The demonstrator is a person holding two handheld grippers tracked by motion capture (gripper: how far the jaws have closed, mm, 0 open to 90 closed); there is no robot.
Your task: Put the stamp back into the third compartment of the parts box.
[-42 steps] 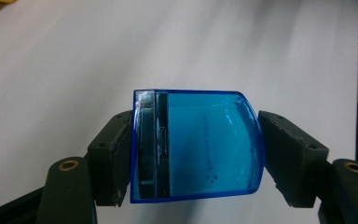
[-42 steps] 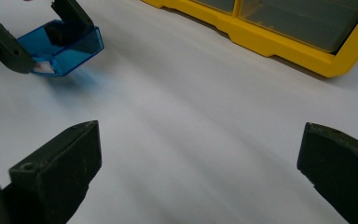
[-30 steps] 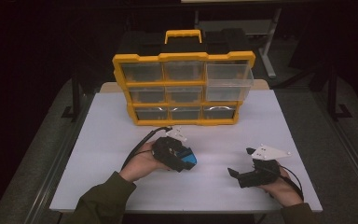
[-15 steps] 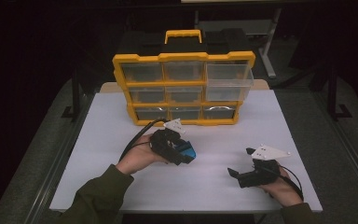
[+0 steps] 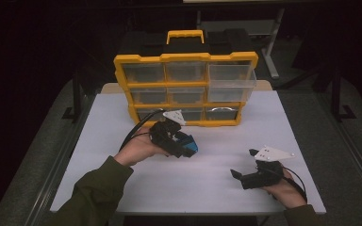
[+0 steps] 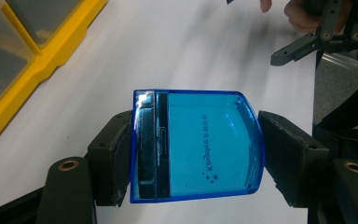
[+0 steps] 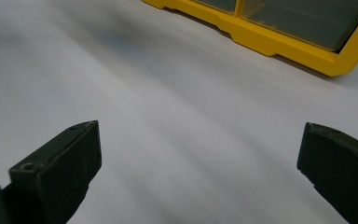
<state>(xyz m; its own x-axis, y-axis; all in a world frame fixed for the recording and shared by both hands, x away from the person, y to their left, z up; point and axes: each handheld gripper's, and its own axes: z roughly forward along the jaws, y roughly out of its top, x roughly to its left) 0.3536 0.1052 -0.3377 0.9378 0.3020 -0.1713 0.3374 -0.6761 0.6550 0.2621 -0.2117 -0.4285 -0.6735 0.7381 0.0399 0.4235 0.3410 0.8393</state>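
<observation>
You are gripping a blue box (image 6: 198,145) in your left claw (image 5: 179,141), its jaws pressing the box's two sides while you are holding it above the counter (image 5: 217,169). The yellow organizer (image 5: 186,87) is standing just beyond that claw. Your right claw (image 5: 247,176) is resting low on the counter, off to the box's right, jaws gaping wide with nothing between them.

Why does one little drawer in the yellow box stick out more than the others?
The clear drawer at the top right of the yellow organizer is pulled out past its frame, while the others sit flush. It is likely open for the blue case that the left gripper holds. Nothing looks spilled or broken.
</observation>
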